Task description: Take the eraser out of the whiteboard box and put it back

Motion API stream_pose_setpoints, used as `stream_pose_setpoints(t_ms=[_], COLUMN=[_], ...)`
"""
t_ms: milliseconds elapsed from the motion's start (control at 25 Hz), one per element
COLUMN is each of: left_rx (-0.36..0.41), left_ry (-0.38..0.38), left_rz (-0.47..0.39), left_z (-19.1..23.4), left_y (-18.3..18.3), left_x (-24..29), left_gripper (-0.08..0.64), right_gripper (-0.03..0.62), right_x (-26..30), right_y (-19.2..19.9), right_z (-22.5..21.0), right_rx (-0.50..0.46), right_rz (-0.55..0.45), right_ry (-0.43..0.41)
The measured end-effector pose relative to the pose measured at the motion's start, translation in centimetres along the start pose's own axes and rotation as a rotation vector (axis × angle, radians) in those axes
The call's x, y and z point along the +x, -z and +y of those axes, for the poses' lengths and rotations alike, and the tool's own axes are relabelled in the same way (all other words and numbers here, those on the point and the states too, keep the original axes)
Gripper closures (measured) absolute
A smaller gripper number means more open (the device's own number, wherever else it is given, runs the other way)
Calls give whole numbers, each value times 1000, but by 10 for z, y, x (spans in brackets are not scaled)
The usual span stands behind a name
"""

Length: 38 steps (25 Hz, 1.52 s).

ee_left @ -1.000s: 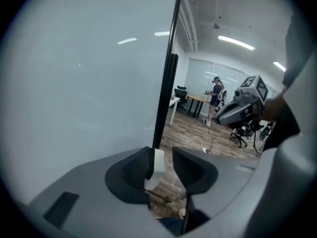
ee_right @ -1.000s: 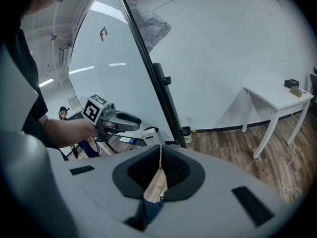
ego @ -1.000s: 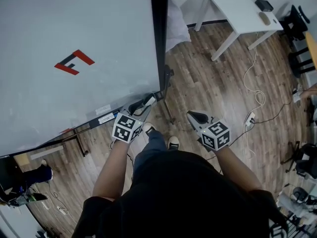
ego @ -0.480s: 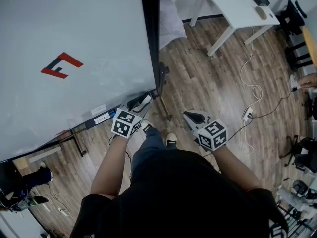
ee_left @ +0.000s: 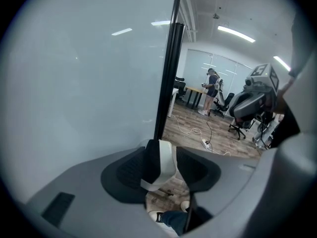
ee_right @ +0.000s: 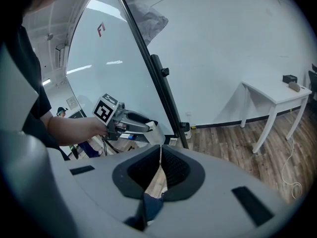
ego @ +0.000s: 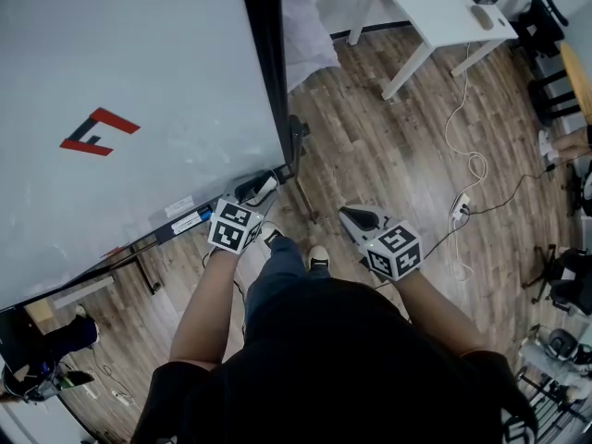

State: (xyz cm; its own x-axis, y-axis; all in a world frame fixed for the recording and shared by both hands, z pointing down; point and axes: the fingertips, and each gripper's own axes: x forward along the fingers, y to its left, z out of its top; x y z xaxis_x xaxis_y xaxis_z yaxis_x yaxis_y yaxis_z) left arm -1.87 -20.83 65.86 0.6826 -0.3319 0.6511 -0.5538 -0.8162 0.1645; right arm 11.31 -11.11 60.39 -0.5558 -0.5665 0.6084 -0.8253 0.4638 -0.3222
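The left gripper (ego: 252,189) is spreading its jaws off the eraser (ee_left: 165,165) between them, seemingly returning it to the box (ego: 163,233); backing straight off is coming next, the right gripper (ee_right: 159,172) idling with jaws pressed together.

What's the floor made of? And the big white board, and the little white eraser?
Floor: looks like wood or wood-look laminate; brown grain, plank seams, low sheen.
Whiteboard: smooth, glossy white panel; ceiling lights reflect in it.
Eraser, between the left gripper's opening fingers: white shell, probably plastic, with a dark layer, maybe felt.
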Motion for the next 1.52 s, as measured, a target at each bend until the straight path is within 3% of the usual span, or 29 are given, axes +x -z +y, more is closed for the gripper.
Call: stream_pose_setpoints(t_ms=[1520], left_rx=[-52], left_ry=[-10], left_rz=[-17], left_z=[9], left_y=[-1], left_x=[4], left_gripper=[403], right_gripper=[591], right_x=[1], right_y=[2], right_z=[9], right_rx=[-26], right_rz=[6], right_ry=[-19])
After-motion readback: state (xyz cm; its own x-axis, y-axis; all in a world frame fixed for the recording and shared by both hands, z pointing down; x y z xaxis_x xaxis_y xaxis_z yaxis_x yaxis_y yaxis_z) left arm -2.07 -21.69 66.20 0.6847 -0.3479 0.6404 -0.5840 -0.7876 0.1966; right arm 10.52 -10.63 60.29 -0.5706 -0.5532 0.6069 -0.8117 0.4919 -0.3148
